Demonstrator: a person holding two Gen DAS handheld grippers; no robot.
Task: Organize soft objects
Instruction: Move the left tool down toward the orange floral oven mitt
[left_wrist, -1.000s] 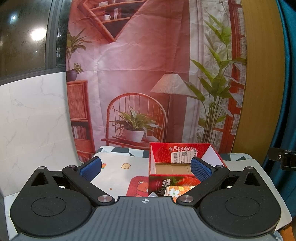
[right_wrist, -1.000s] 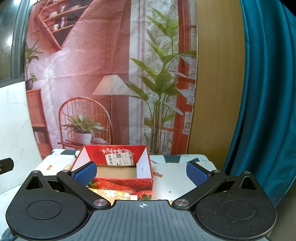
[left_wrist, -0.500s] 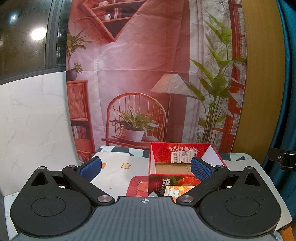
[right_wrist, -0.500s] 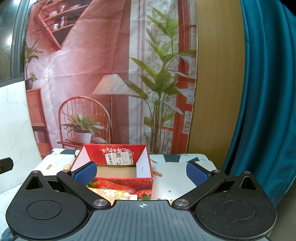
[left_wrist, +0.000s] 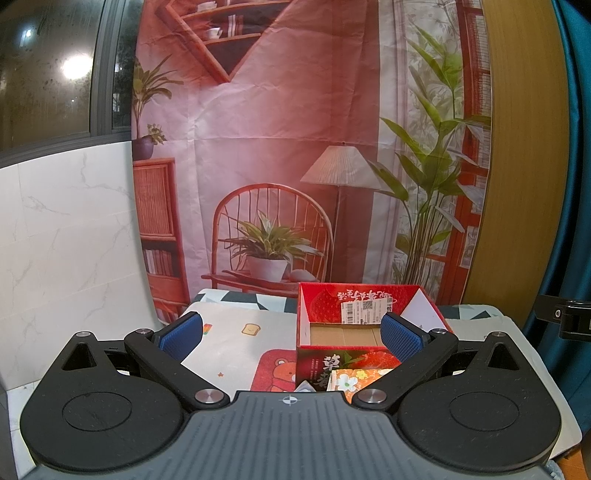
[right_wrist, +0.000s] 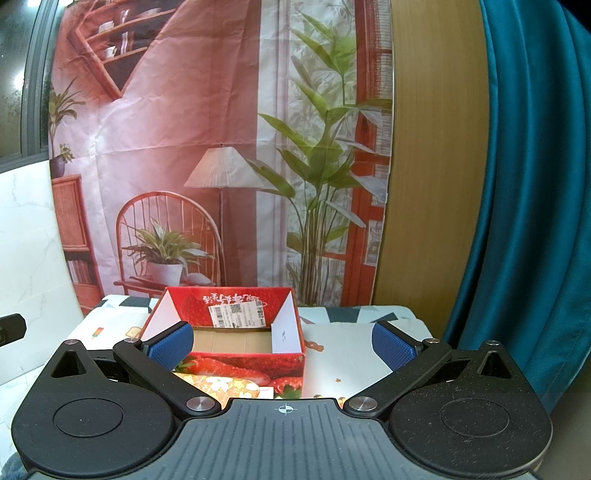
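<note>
I hold both the left claw (left_wrist: 291, 334) and right claw (right_wrist: 282, 341) spread and empty, and should lower onto the floral soft packet (right_wrist: 221, 386) at 6 o'clock of the red strawberry-print cardboard box (right_wrist: 236, 363) on the bench (right_wrist: 343, 354).

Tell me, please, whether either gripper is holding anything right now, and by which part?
Nothing is held: the left gripper and right gripper are both open, with only air between their pads.

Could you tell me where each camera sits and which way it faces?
Left wrist: on the left gripper, facing the backdrop; red box ahead to the right; both open fingers show.
Right wrist: on the right gripper, facing the same way; box ahead to the left; both open fingers show.
Shared: box, backdrop, table, floral packet.
</note>
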